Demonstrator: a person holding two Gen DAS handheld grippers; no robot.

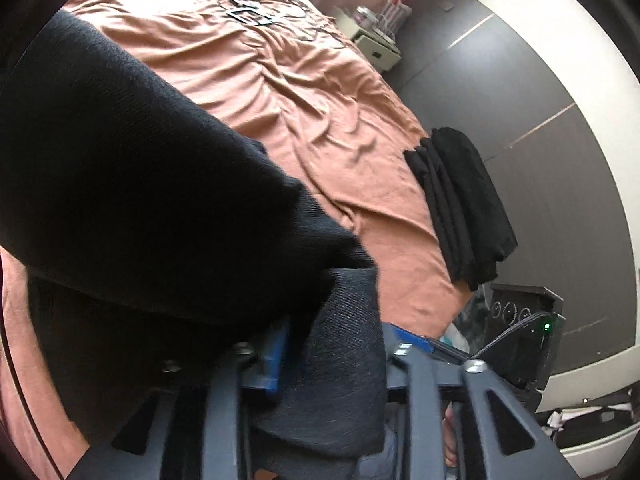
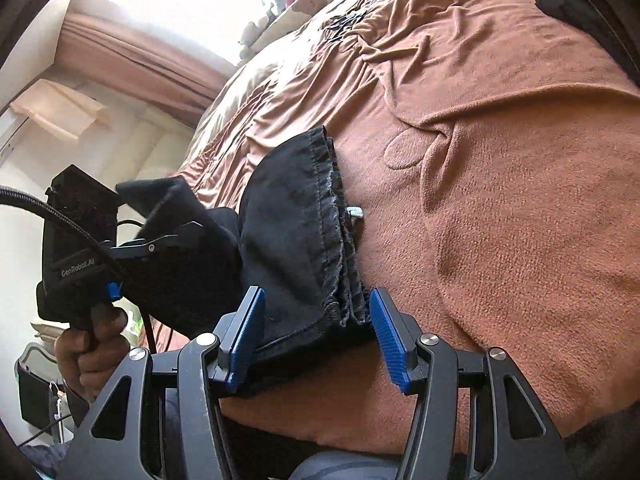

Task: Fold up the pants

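Dark navy pants (image 1: 120,184) fill the left of the left wrist view and drape over the bed. My left gripper (image 1: 336,344) has pants cloth between its blue pads (image 1: 276,356); the fabric hides how far they are closed. In the right wrist view the pants' elastic waistband (image 2: 304,232) lies bunched on the brown bedspread (image 2: 500,200). My right gripper (image 2: 316,328) is open, its blue pads (image 2: 388,340) on either side of the waistband edge. The left gripper (image 2: 168,248) shows there at the left, held by a hand, with pants cloth in it.
A stack of folded black clothes (image 1: 460,200) lies at the bed's right edge. A nightstand (image 1: 376,40) stands beyond the bed. A dark device with a green light (image 1: 532,328) sits by the bed's foot. Curtains (image 2: 132,60) and a bright window are at upper left.
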